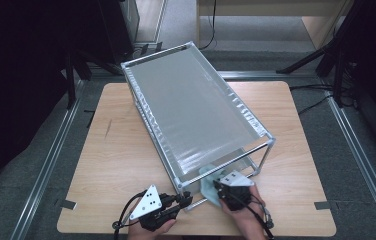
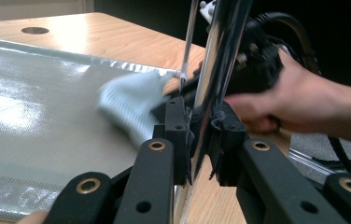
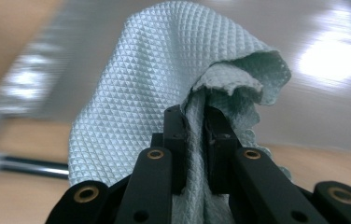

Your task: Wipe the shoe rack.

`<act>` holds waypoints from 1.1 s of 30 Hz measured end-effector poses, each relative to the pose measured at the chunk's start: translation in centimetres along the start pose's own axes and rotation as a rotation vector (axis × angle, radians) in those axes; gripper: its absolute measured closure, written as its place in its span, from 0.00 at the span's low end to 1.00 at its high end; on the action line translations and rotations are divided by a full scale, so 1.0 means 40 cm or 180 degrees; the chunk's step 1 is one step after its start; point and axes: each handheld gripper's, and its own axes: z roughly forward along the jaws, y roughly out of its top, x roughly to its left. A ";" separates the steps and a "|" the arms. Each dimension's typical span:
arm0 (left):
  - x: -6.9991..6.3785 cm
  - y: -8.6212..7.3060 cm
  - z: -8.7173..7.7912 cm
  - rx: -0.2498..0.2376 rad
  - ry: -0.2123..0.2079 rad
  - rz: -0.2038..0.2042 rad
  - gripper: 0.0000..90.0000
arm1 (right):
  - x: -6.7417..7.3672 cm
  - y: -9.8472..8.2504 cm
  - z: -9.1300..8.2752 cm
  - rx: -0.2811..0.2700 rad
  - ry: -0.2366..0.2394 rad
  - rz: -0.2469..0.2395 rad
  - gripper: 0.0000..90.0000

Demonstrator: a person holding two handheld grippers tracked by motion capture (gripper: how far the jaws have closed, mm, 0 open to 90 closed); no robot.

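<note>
high view: a two-tier metal rack with silvery mesh-like shelf liners is seen standing askew on the wooden table, and the near corner is being worked on. the left gripper is clamped on the rack's chrome corner post, the post being squeezed between the two black jaws in the left gripper view. the right gripper is closed on a pale blue-green waffle-weave cloth, a fold of which is pinched between the jaws while the rest drapes over them; the cloth is held at the near end of the lower shelf, just beside the clamped post.

it is judged that the lower shelf is being wiped while the rack is steadied. only a narrow fold is gripped, so the cloth could be pulled out of the jaws if it drags on the liner. the smooth round post could slip or turn in the left jaws, letting the rack shift on the table. the upper shelf and the frame rails hang low over the right gripper, so reach further in is restricted. dark stands and cables are seen on the floor around the table.
</note>
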 end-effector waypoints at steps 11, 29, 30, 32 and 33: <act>-0.001 0.000 0.001 0.0004 -0.0014 0.0003 0.89 | -0.127 -0.019 -0.049 -0.0093 -0.0509 0.0348 0.90; 0.001 0.000 0.000 0.0005 -0.0033 0.0000 0.88 | 0.140 0.000 0.027 -0.0040 0.0484 -0.0200 0.86; 0.001 0.000 0.000 0.0005 -0.0033 -0.0003 0.88 | 0.134 0.001 0.028 -0.0035 0.0515 -0.0151 0.85; 0.002 0.000 0.000 0.0003 -0.0035 -0.0002 0.88 | 0.104 0.002 0.024 -0.0011 0.0458 -0.0082 0.85; 0.002 0.000 0.000 0.0003 -0.0036 -0.0001 0.88 | 0.104 0.002 0.024 -0.0011 0.0458 -0.0082 0.85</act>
